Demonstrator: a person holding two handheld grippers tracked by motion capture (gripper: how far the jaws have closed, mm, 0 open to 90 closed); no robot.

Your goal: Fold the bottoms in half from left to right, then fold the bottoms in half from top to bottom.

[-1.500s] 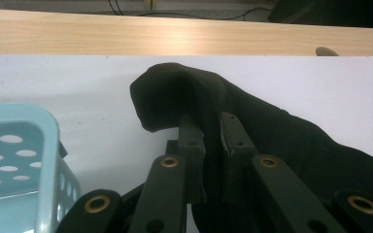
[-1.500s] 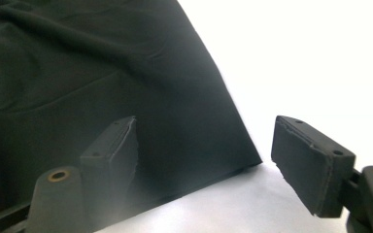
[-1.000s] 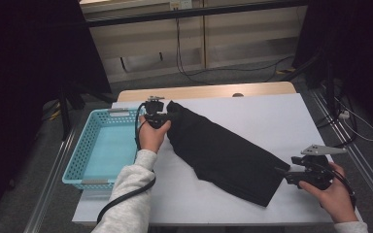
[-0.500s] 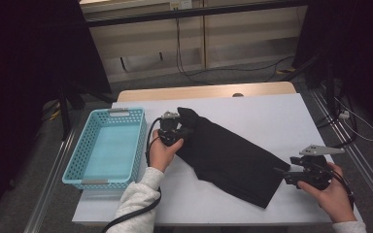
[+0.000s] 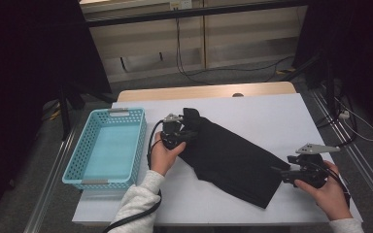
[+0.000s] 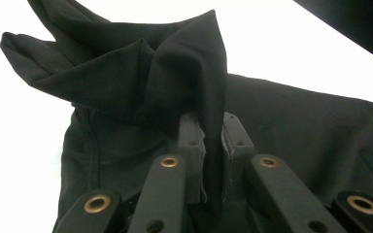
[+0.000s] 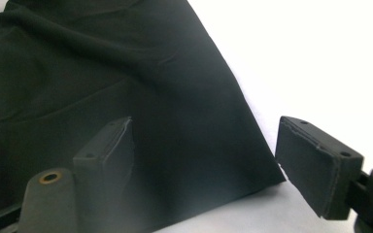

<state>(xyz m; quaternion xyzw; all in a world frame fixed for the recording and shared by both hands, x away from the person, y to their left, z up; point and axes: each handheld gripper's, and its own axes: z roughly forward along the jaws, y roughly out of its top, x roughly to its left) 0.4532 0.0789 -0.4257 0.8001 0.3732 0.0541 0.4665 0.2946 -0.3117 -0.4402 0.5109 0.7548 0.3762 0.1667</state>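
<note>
On the surface (image 5: 281, 116) in the high view, my left jaws (image 5: 187, 133) pinch the cloth's (image 5: 233, 160) top corner. Since a second ago that hand has carried the corner away from the basket (image 5: 108, 148), inward and a bit down, so the corner now doubles back over the cloth body. Over the last half second there is hardly any shift. My right jaws (image 5: 278, 174) sit at the cloth's lower right corner, same spot as before. The cloth lies diagonally mid-surface, and the basket is apart from it, with nothing in it.

Left gripper view: jaws (image 6: 212, 145) are pressed together on a raised fold of the cloth (image 6: 141, 87), which bunches up above the pads. The grip looks firm.

Right gripper view: jaws (image 7: 204, 160) are spread wide, with the cloth's corner (image 7: 102, 73) lying flat between them, not gripped. One pad is over the fabric, the other over bare surface.

My read: a fold is under way, with the top corner coming across. The right side hasn't grabbed yet, so the lower corner is loose and could drag.
</note>
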